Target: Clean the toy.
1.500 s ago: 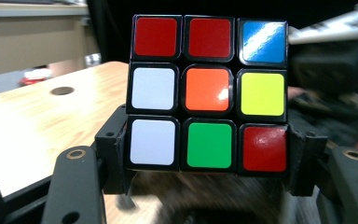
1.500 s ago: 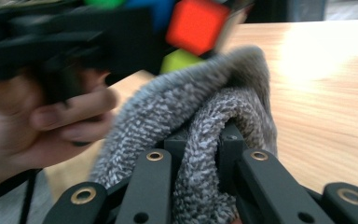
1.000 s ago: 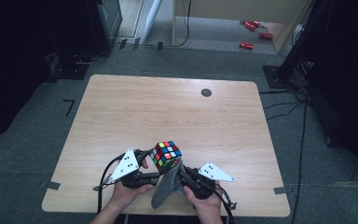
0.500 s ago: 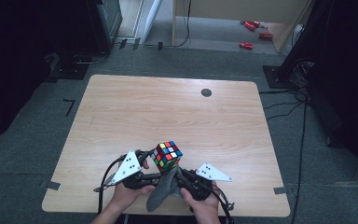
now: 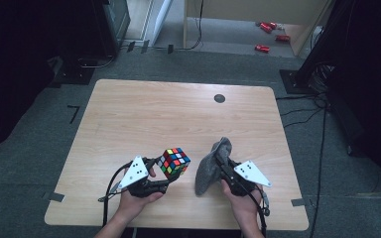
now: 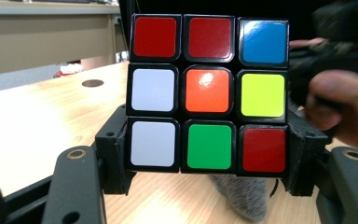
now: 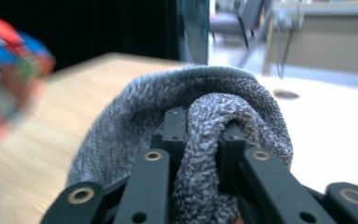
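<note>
The wooden table carries both hands near its 6 o'clock edge. The grey cloth sits at about 5 o'clock, pinched in a fold between the narrow-set jaws of the right gripper, which have just been easing apart. The puzzle cube, just at 9 o'clock of the cloth, is clamped squarely by the left gripper above the tabletop.

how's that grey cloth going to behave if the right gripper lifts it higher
Probably floppy: the grey cloth already droops in folds around the right gripper. Its fuzzy pile should grip the pads rather than slip. It looks light, so it would likely dangle, not pull free.
</note>
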`<state>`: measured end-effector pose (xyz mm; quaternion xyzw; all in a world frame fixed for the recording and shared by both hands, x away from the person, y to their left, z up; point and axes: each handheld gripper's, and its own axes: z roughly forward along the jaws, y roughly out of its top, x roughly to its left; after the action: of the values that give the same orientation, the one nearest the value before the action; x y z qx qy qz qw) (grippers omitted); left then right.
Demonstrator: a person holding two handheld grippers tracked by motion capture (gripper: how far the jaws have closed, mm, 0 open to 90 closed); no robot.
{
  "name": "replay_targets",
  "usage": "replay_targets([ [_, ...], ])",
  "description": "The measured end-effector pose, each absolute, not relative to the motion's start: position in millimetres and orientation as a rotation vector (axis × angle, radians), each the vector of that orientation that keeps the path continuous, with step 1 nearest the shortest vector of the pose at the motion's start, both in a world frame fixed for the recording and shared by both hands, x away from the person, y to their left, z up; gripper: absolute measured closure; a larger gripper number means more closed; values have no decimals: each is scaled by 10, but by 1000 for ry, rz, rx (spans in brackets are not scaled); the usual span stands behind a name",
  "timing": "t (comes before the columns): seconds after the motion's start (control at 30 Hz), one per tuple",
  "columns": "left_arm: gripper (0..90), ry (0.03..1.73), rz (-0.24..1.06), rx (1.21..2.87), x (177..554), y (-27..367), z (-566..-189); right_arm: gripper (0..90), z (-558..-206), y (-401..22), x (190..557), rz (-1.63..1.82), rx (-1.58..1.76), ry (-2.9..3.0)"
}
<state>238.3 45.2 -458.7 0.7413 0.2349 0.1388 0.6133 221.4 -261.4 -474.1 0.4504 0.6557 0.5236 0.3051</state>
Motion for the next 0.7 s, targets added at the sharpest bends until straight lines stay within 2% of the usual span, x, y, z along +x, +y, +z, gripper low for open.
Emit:
replay_targets([
  [0.07, 345, 543, 314, 1713, 2387, 452, -4588, 701, -4873, -2622, 2273, 1354, 1246, 1793],
  [0.13, 345, 551, 301, 1711, 2400, 463, -4587, 598, -4935, -2606, 2295, 1332, 1260, 1823],
  [0.23, 345, 570, 276, 1712, 2440, 502, -4583, 407, -4853, -2578, 2284, 1339, 1218, 1796],
  [0.37, 345, 592, 259, 1705, 2479, 556, -4571, 286, -4669, -2587, 2229, 1378, 1137, 1741],
  [0.5, 345, 602, 258, 1702, 2492, 581, -4555, 238, -4570, -2602, 2205, 1376, 1125, 1740],
  [0.57, 345, 602, 259, 1704, 2496, 581, -4556, 244, -4566, -2583, 2200, 1362, 1106, 1757],
  [0.63, 345, 603, 257, 1704, 2493, 570, -4559, 266, -4606, -2525, 2197, 1347, 1070, 1805],
  [0.7, 345, 596, 255, 1711, 2489, 561, -4561, 342, -4677, -2447, 2198, 1348, 1013, 1880],
])
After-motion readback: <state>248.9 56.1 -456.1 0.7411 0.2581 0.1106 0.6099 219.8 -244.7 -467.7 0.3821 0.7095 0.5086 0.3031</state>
